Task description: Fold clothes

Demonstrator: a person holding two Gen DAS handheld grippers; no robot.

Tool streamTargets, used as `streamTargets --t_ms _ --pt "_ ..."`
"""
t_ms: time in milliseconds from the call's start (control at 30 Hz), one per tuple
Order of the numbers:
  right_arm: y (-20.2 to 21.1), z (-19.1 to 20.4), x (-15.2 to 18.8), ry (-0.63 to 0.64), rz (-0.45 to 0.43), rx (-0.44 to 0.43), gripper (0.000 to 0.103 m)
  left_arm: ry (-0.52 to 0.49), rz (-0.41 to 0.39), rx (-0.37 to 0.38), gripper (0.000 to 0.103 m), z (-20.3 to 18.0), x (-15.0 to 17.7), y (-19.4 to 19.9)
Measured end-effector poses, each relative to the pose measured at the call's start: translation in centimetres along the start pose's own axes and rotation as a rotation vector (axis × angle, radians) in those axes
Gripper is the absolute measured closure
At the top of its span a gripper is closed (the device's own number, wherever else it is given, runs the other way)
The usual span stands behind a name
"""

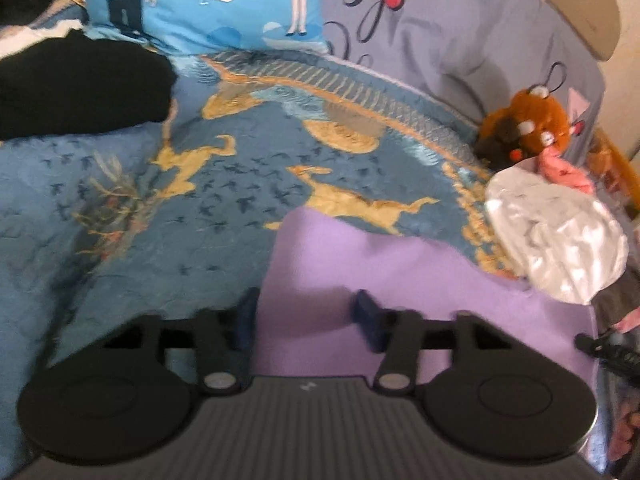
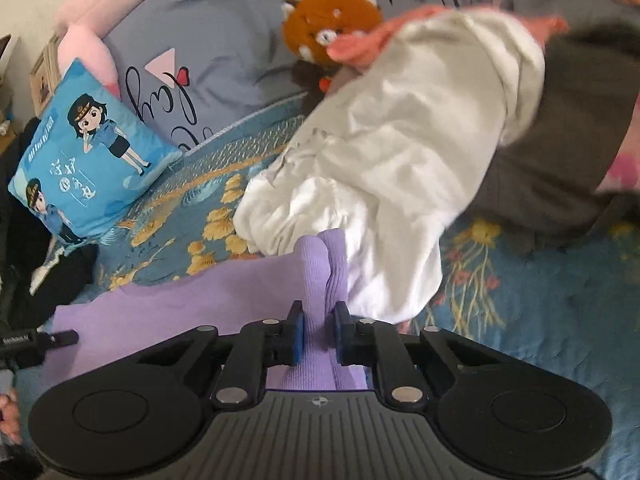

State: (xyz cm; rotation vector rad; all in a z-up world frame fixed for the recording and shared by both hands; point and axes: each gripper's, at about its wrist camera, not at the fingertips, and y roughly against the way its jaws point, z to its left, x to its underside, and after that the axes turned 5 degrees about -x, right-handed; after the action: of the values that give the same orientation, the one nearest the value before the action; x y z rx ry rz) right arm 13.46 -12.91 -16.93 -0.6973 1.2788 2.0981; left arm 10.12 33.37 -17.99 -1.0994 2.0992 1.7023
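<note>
1. Pinched purple fabric is sitting nearest the lens: the right gripper (image 2: pixel 319 334) is clamping a ribbed fold of the purple garment (image 2: pixel 224 300) between its blue pads (image 2: pixel 299 338), and the cloth is bunching upward out of the jaws.

2. The left gripper (image 1: pixel 308 320) is standing partly open over the same purple garment (image 1: pixel 400 280). Its pads (image 1: pixel 370 326) are apart, the cloth is lying between and under them, and I am not seeing them pressing on it, so it is gripping nothing.

3. The garment is lying spread on the blue patterned bedspread (image 1: pixel 120 220), with its far edge touching a pile of white clothes (image 2: pixel 400 160).

4. Further out, a blue cushion (image 2: pixel 88 156), a plush toy (image 2: pixel 332 20) and a dark garment (image 1: pixel 80 88) are resting near the grey pillows (image 1: pixel 460 40).

5. What is risking to go wrong, in my judgement:
   - The right grip is holding only a narrow ridge of stretchy knit; a quick lift could be pulling it out of the pads.
   - With only one side held, the cloth could be dragging and twisting, giving a crooked fold.
   - The white pile is touching the purple edge, so a lift could be catching it and carrying it along.
   - If the left jaws are closing where they stand now, they could be pinching the bedspread together with the garment.
</note>
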Motion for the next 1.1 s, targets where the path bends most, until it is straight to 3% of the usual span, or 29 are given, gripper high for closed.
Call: streamTargets --t_ms 67,133,233,300,400,500,533,567,600,667,767,900,1000,1100 --pt "0.5 0.7 -0.4 0.014 -0.021 0.019 0.089 -0.030 -0.055 -0.030 0.073 -0.7 -0.3 0.5" --pt "0.9 1.4 -0.8 0.025 -0.037 0.033 0.089 -0.060 -0.102 -0.053 0.074 -1.3 -0.6 0.9" --pt "0.8 2.1 -1.0 0.074 -0.038 0.078 0.089 -0.069 -0.084 -0.055 0.074 -1.4 -0.9 0.1" --pt "-0.4 1.0 -0.8 0.017 0.010 0.109 0.089 -0.072 -0.061 -0.059 0.074 -1.2 -0.9 -0.7" --pt "-2.1 -1.8 -0.5 -0.170 0.085 0.099 0.083 -0.069 -0.045 -0.070 0.065 -1.1 -0.8 -1.3" --pt "-0.6 -2.8 -0.7 -0.279 0.038 0.041 0.077 -0.040 -0.064 -0.095 0.049 -0.9 -0.8 0.2" --pt "0.5 -2.9 -0.8 -0.277 0.008 0.035 0.073 -0.028 -0.083 -0.097 0.039 -0.9 -0.8 1.3" --pt "1.7 -2.9 -0.7 -0.275 -0.022 0.030 0.061 -0.027 -0.101 -0.092 0.028 -1.0 -0.6 2.3" --pt "3.0 -3.0 -0.5 -0.269 -0.049 0.028 0.053 -0.039 -0.116 -0.080 0.024 -1.3 -0.3 3.4" --pt "5.6 -3.3 0.5 -0.272 -0.080 0.008 0.050 -0.065 -0.147 -0.054 0.013 -1.9 0.5 5.7" --pt "8.4 -3.6 3.3 -0.294 -0.063 -0.020 0.050 -0.133 -0.141 -0.033 0.006 -3.4 2.2 7.9" --pt "10.2 -3.7 8.4 -0.331 0.020 -0.058 0.050 -0.153 -0.029 0.008 0.004 -4.7 5.1 8.1" --pt "10.2 -3.8 11.1 -0.385 0.067 -0.066 0.050 -0.197 0.026 -0.016 0.004 -5.9 6.7 8.0" --pt "10.4 -3.5 12.6 -0.416 0.036 -0.078 0.046 -0.202 0.043 -0.015 0.004 -6.3 7.7 8.3"
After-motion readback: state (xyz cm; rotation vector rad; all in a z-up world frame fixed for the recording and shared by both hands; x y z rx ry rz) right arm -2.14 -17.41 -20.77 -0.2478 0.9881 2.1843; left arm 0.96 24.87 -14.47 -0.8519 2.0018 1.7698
